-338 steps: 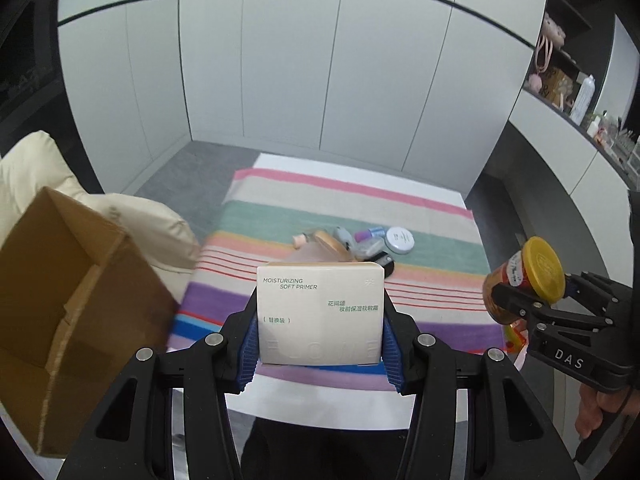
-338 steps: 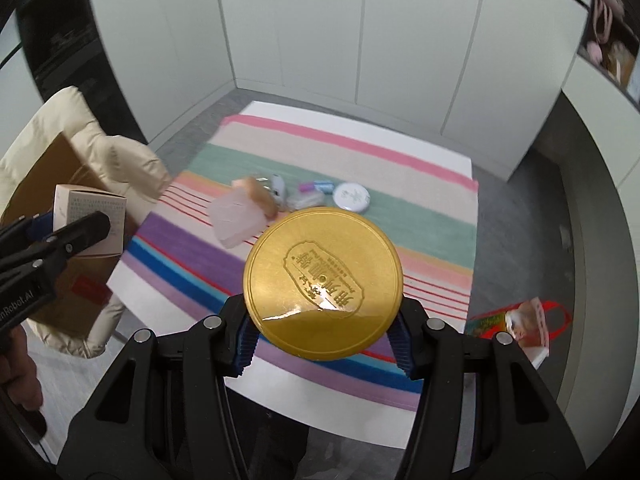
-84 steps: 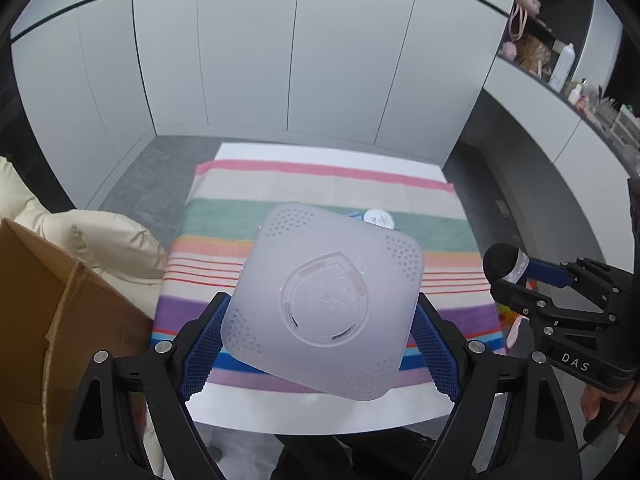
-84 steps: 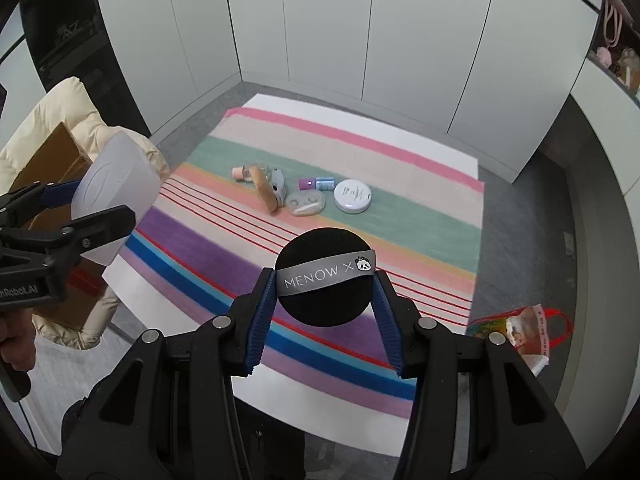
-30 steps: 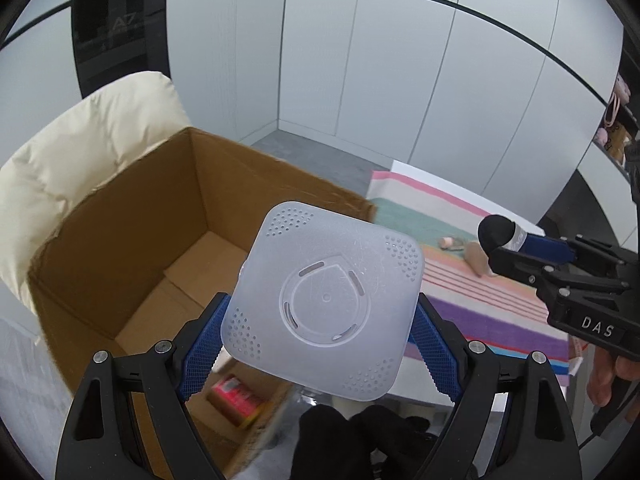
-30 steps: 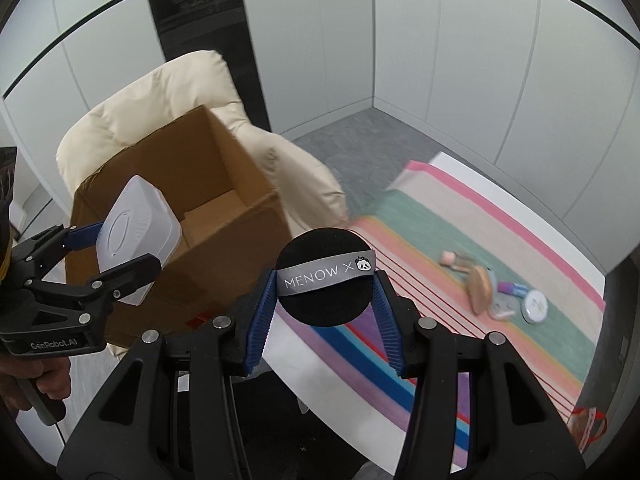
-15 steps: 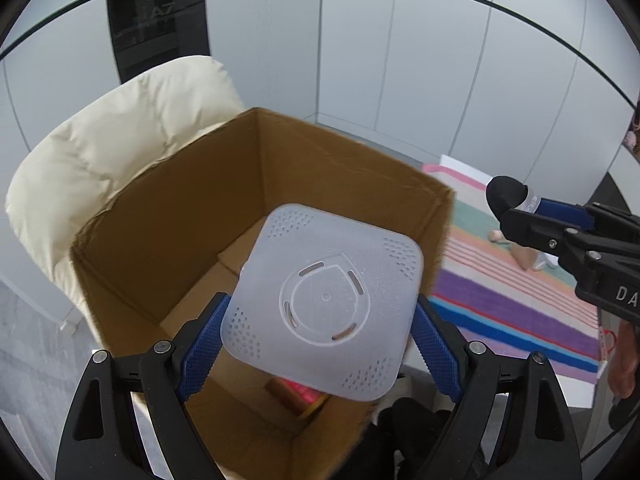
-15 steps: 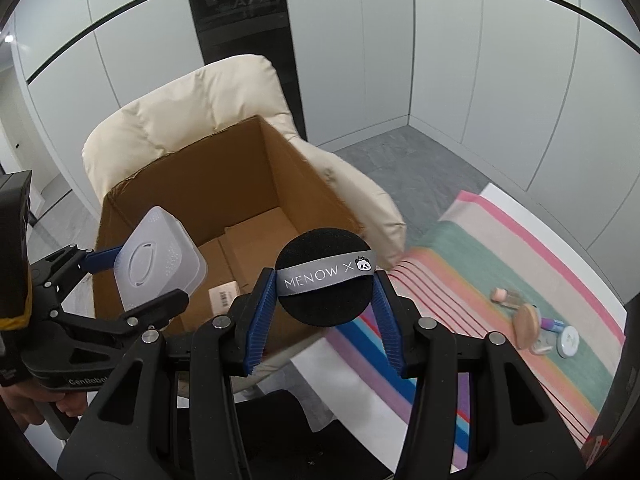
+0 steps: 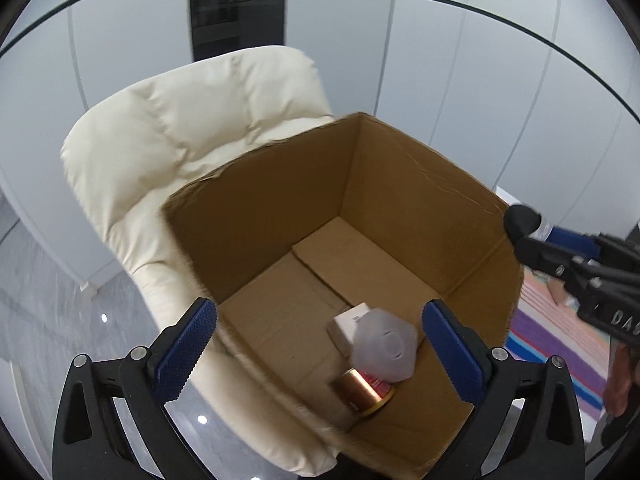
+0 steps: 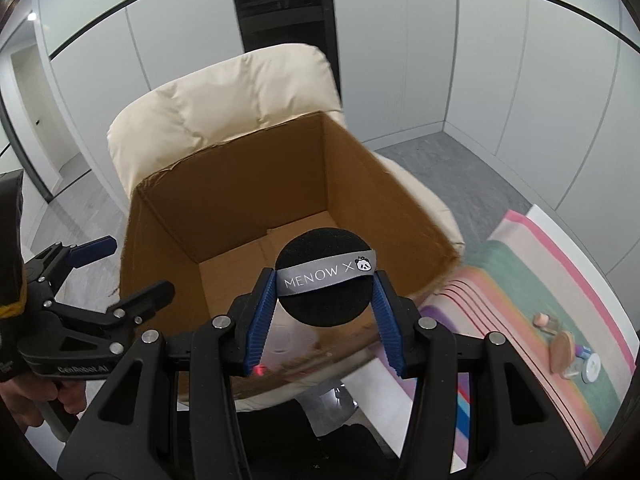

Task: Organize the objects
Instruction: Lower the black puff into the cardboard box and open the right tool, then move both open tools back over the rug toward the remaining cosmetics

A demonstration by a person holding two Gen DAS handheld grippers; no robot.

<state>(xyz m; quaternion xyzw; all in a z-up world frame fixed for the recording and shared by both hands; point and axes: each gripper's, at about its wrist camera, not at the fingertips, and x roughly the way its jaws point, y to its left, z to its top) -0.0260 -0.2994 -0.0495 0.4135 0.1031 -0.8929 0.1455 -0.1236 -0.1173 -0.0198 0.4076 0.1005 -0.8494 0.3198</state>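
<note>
Both grippers tilt down over the open cardboard box (image 9: 400, 184) on the cream chair (image 9: 192, 120).

The left gripper (image 9: 320, 336) hangs over the box's near edge; its jaws have just been opening and now stand spread wide with nothing between them. The translucent plastic case (image 9: 384, 344) lies below on the box floor near the near wall, resting against a white carton (image 9: 346, 326) and a gold-lidded jar (image 9: 362, 390). The right gripper (image 10: 326, 304) pinches a black powder puff (image 10: 324, 280) by its edges, above the box's near right corner.
</note>
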